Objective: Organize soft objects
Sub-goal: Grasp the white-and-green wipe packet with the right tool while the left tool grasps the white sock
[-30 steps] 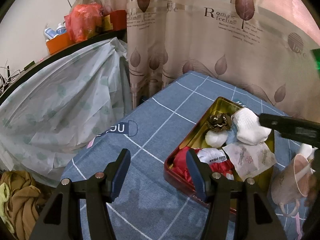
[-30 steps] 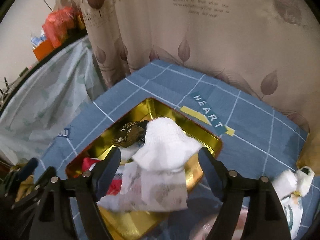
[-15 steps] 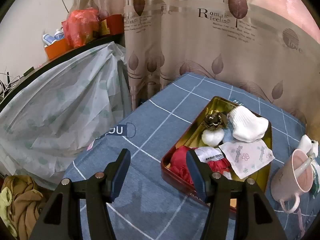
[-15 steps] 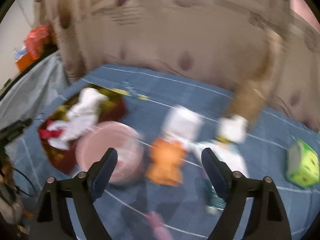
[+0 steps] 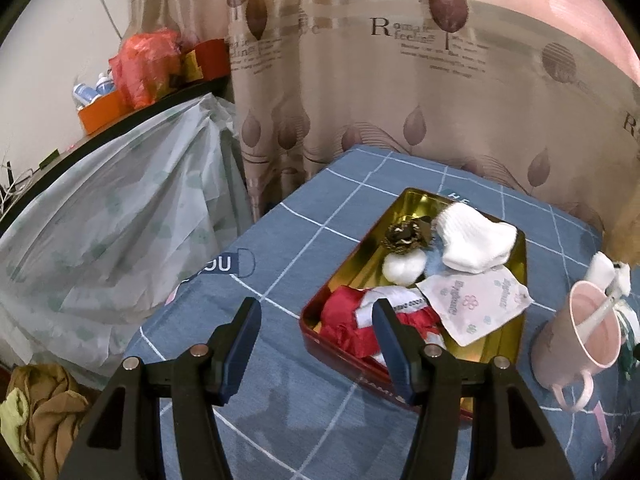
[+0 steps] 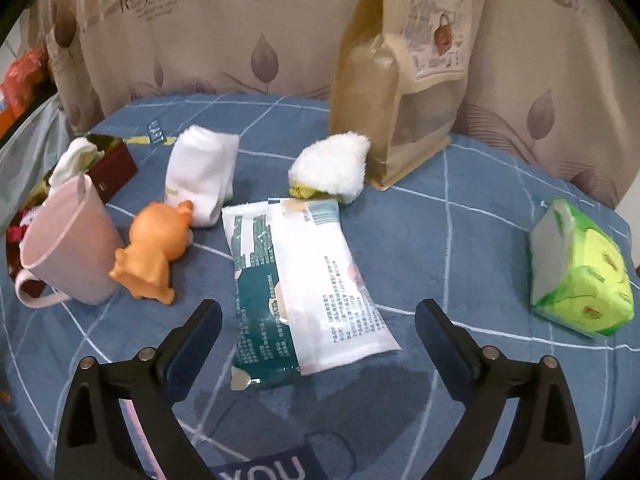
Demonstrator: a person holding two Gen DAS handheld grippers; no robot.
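A red tin with a gold inside [image 5: 516, 344] lies on the blue checked cloth. It holds a white sock [image 5: 474, 242], a white puff [image 5: 402, 268], a dark trinket [image 5: 404, 234], red and white cloth [image 5: 352, 320] and a tissue pack [image 5: 476, 300]. My left gripper [image 5: 316, 312] is open and empty just before the tin's near left corner. My right gripper [image 6: 318, 318] is open and empty over a wet-wipes pack [image 6: 304, 288]. Beyond it lie a folded white sock [image 6: 202, 174], a fluffy white item [image 6: 332, 168] and an orange toy [image 6: 154, 246].
A pink mug [image 6: 70, 242] stands between the tin [image 6: 114, 166] and the toy; it also shows in the left wrist view [image 5: 580, 332]. A tan paper bag [image 6: 404, 76] stands at the back. A green tissue pack [image 6: 584, 276] lies far right. A curtain hangs behind; a plastic-covered heap [image 5: 100, 232] is left.
My right gripper has swung right, away from the tin, to above the wet-wipes pack. The left gripper has stayed beside the tin, still open.
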